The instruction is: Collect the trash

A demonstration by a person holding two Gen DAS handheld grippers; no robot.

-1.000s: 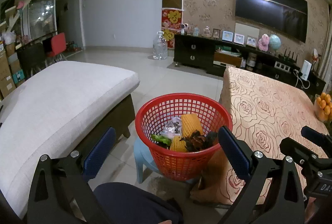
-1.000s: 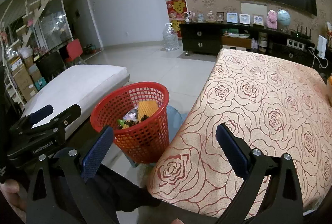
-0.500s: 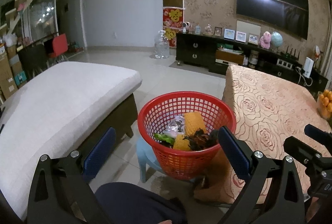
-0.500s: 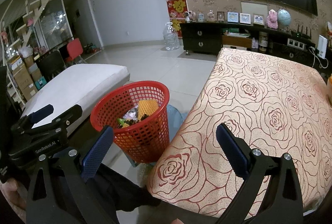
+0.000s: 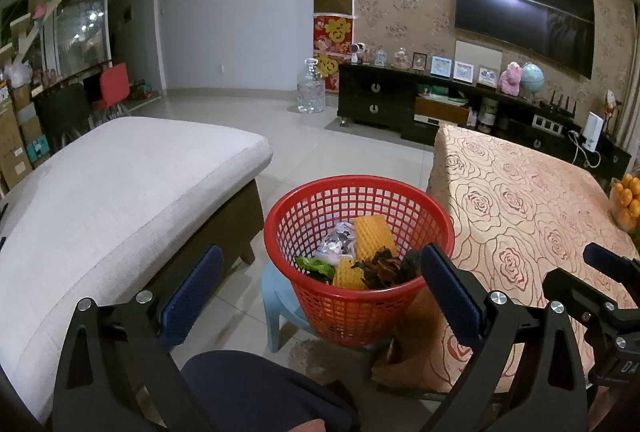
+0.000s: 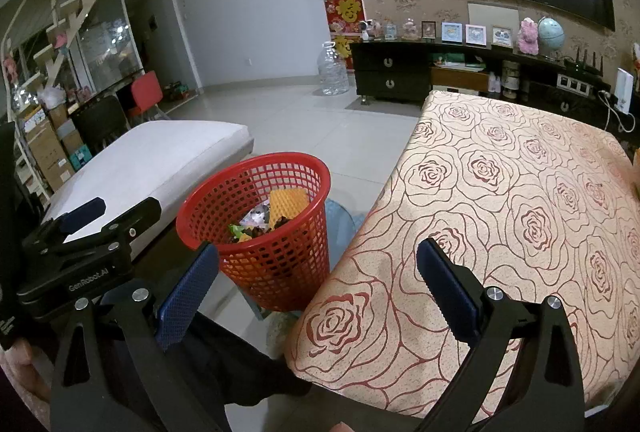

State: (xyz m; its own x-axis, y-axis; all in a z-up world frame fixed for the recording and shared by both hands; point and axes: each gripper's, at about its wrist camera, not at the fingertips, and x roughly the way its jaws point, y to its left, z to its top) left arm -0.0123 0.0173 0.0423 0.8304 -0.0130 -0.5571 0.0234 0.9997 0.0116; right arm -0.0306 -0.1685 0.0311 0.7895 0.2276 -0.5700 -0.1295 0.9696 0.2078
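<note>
Both my left gripper (image 5: pixel 320 296) and right gripper (image 6: pixel 316 288) gape empty, trash already filling the red basket (image 5: pixel 320 192) ahead, table (image 6: pixel 520 192) bare

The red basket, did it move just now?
Cannot tell. The red basket sits on the blue stool beside the table as before; only the camera shifted slightly.
</note>
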